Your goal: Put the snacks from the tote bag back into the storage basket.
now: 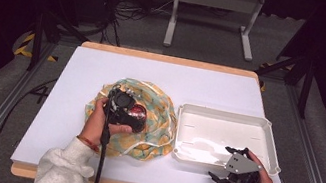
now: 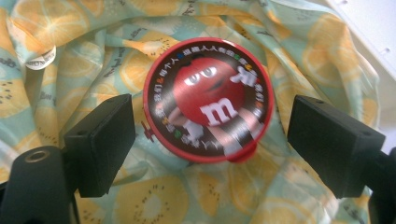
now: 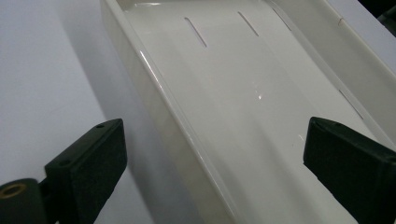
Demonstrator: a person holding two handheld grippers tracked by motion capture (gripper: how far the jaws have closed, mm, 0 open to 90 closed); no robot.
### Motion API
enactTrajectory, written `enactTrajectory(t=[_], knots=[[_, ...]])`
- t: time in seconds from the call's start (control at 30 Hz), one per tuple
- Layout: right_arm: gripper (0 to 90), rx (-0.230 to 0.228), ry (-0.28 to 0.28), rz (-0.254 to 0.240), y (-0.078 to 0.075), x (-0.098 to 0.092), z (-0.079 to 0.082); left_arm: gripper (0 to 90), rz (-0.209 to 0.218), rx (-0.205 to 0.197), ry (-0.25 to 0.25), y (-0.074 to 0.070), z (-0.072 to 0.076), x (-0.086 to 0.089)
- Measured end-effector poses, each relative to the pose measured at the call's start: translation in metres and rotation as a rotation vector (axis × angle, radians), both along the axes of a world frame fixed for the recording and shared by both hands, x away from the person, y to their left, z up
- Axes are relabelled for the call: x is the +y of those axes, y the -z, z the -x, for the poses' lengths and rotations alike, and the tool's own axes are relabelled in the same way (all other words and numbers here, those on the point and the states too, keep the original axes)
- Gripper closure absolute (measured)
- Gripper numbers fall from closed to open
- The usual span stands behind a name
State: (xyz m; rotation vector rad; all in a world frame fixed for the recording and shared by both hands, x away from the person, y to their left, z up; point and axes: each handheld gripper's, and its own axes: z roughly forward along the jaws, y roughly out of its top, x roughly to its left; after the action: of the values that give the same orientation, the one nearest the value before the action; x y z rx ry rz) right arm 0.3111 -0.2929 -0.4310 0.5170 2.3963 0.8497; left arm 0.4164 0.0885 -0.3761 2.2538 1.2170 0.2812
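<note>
1. The left gripper (image 2: 210,135) hangs over a round red candy tin (image 2: 208,99) whose lid bears a red cartoon candy face and a white "m".
2. In the left gripper view its two black jaws stand apart, one on each side of the tin — the tin sits in the gap between them, a little ahead of the pads, and neither pad presses on it.
3. The tin lies on a crumpled cloth (image 2: 299,60) printed with orange and kiwi slices on pale green; the cloth spreads out under and all around the gripper.
4. From the high view, the left gripper (image 1: 123,101) sits over the middle of that cloth (image 1: 161,116), with the tin (image 1: 137,115) just to its right.
5. The right gripper (image 1: 228,165) rests near the front edge of the white table (image 1: 83,72), at the near corner of a white plastic tray (image 1: 269,140).
6. In the right gripper view its jaws are spread wide with nothing clamped — the tray's (image 3: 243,93) near wall runs up between them, one jaw over the table, the other over the tray's floor.
7. The tray lies just to the right of the cloth, well to the right of the left gripper.
</note>
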Motion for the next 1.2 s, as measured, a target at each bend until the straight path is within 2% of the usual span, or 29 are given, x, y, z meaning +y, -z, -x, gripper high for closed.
enactTrajectory(t=[0.1,0.17,0.27,0.33,0.43,0.6,0.9,1.0,1.2], knots=[[6.9,-0.003,-0.003,0.001,0.0,0.0,0.0,15.4,0.009,0.03,-0.024,0.003,-0.008,-0.002],[6.9,-0.002,-0.002,0.003,0.0,0.0,0.0,15.2,0.007,0.036,-0.038,0.005,-0.013,-0.004],[6.8,0.001,-0.003,0.006,0.0,0.0,0.0,15.4,0.026,0.072,-0.058,0.008,-0.02,-0.009],[6.8,0.002,-0.003,0.006,0.0,0.0,0.0,15.7,0.025,0.076,-0.064,0.009,-0.022,-0.009],[6.8,0.005,0.0,0.003,0.0,0.0,0.0,18.4,0.032,0.107,-0.039,0.012,-0.025,-0.011],[6.8,0.004,-0.005,0.007,0.001,0.0,0.0,21.3,0.054,0.147,-0.04,0.017,-0.03,-0.01],[6.7,0.007,-0.013,0.012,0.001,0.0,0.0,22.8,0.05,0.121,-0.051,0.017,-0.028,-0.011],[6.7,0.009,-0.014,0.012,0.001,0.0,-0.001,24.3,0.029,0.091,-0.065,0.014,-0.025,-0.013],[6.7,0.009,-0.014,0.013,0.001,0.0,0.0,25.1,0.041,0.097,-0.07,0.012,-0.024,-0.01]])
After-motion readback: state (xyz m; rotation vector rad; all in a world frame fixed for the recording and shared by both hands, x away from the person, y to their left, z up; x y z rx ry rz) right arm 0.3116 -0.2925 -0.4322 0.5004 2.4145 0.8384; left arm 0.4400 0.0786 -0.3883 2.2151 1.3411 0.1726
